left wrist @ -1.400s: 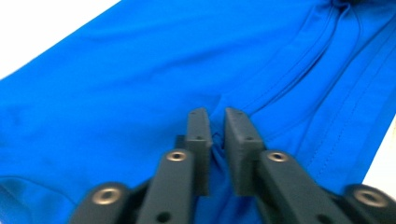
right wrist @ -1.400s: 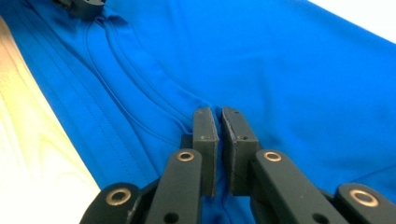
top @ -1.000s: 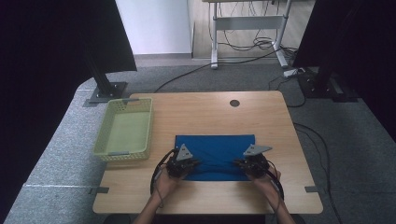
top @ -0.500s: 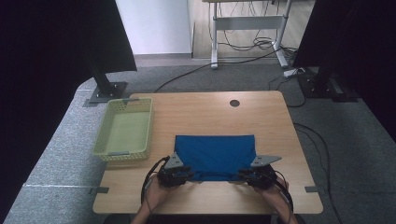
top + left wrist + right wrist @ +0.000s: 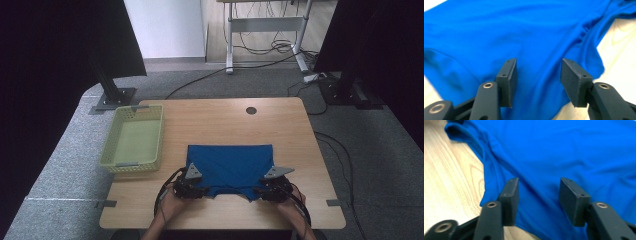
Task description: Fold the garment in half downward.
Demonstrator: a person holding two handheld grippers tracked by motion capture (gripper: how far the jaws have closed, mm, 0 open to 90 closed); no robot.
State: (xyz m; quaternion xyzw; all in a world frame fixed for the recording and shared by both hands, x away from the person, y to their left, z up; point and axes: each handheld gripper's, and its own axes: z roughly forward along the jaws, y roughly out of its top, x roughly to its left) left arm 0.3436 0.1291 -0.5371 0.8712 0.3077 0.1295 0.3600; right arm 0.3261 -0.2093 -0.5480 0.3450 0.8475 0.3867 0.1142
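On the table (image 5: pixel 210 125): a blue garment (image 5: pixel 230 165) is lying flat near the front edge, beside a green basket (image 5: pixel 134 141).
Left gripper (image 5: pixel 537 82): jaws have just been opening, now standing spread over the cloth's near hem.
Right gripper (image 5: pixel 539 200): likewise opening, gripping nothing.

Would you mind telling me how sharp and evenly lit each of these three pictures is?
High view: the wooden table is evenly lit and fairly sharp, with dark corners at both sides. Left gripper view: the blue cloth is soft and slightly blurred, and the table at right is washed out. Right gripper view: soft focus, wood grain still readable.
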